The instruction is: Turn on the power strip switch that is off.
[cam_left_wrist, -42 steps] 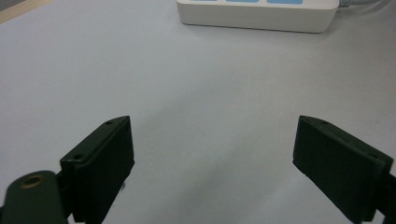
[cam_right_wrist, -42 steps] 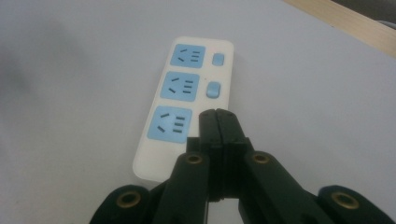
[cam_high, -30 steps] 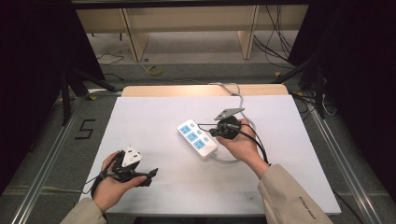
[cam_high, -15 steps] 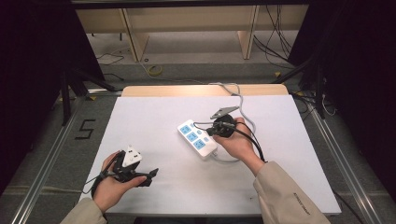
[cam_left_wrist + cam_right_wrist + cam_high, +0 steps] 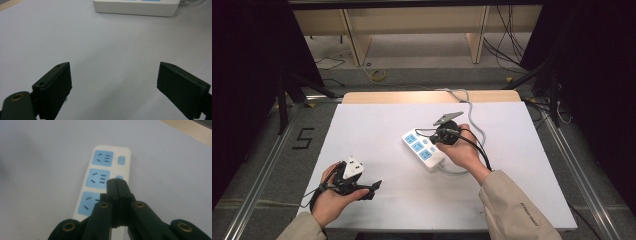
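Observation:
A white power strip (image 5: 422, 148) with three blue sockets lies in the middle of the white table (image 5: 522, 165). My right gripper (image 5: 433, 139) is over it, jaws shut with nothing between them. In the right gripper view the shut tips (image 5: 116, 182) sit at the small blue switch (image 5: 119, 178) beside the middle socket (image 5: 98, 178) of the power strip (image 5: 111, 148); whether they touch it I cannot tell. My left gripper (image 5: 373, 190) rests low near the table's front left, open and holding nothing. In the left gripper view its jaws (image 5: 112, 87) stand wide apart, facing the power strip (image 5: 136, 7).
The strip's grey cable (image 5: 473, 114) loops behind the right hand and runs off the table's far edge. A wooden board (image 5: 377, 97) borders that edge. Shelving legs and loose cables lie on the floor beyond. A sleeve (image 5: 512, 210) crosses the front right.
My right gripper has shifted slightly left, further over the power strip, with its jaws still shut. The left gripper has stayed where it was.

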A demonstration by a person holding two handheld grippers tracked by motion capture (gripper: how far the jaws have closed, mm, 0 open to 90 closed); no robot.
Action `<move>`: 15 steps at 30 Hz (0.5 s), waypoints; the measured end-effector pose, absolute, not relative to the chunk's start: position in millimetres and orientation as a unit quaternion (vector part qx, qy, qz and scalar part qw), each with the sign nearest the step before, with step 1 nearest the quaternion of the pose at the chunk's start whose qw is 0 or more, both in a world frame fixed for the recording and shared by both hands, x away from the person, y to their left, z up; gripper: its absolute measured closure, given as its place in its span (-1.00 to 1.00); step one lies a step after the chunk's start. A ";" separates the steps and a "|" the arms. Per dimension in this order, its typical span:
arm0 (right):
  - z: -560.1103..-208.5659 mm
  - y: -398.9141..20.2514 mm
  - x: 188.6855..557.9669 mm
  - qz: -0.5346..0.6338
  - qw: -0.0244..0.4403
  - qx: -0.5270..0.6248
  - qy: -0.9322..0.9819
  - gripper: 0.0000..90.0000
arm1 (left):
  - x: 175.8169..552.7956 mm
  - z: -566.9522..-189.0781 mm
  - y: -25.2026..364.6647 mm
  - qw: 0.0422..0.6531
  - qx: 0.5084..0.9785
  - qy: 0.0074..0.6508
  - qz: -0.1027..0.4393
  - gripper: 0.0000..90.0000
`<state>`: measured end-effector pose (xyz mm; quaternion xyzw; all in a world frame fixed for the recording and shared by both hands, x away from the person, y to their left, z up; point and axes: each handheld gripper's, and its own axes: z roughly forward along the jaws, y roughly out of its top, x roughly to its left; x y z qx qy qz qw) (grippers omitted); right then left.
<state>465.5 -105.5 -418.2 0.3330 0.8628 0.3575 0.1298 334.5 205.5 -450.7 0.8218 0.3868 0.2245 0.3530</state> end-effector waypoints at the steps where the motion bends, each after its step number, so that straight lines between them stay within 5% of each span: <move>1: -418.7 -105.3 466.4 0.357 0.131 0.333 0.863 1.00 | 334.4 -450.7 205.5 0.353 0.822 0.387 0.224 -0.73; 15: -423.7 -97.0 475.3 0.349 0.128 0.336 0.866 1.00 | 334.3 -450.8 205.2 0.356 0.821 0.387 0.222 -0.73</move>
